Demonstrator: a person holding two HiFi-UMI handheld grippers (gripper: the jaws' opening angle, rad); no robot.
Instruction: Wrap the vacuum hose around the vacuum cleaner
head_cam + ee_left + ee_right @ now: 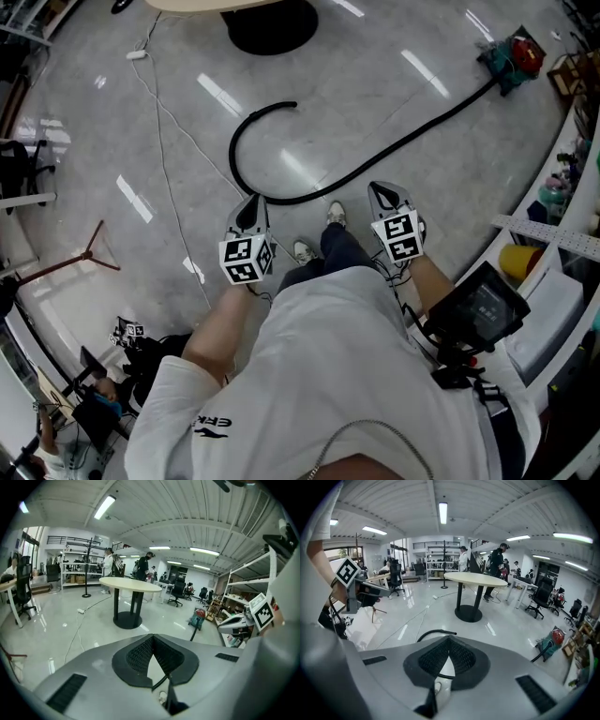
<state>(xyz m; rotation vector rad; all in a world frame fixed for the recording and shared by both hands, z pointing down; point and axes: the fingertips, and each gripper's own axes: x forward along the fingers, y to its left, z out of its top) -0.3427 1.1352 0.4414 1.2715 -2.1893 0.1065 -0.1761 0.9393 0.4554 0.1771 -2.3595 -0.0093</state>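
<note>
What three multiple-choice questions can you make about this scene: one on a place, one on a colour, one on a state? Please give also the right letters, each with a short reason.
1. Where in the head view does the vacuum cleaner stand?
A. Upper right
B. Lower left
C. Centre, between the tongs

2. What colour is the hose?
A. White
B. Black
C. Yellow

3. In what state are the left tongs and the right tongs?
A. Both shut and empty
B. Both wide open
C. Both shut on the hose

Answers:
1 A, it sits at the upper right, where the hose ends.
2 B, the hose lies as a black curve on the pale floor.
3 A, each gripper view shows the pads together with nothing between them, and the hose lies on the floor beyond.
</note>
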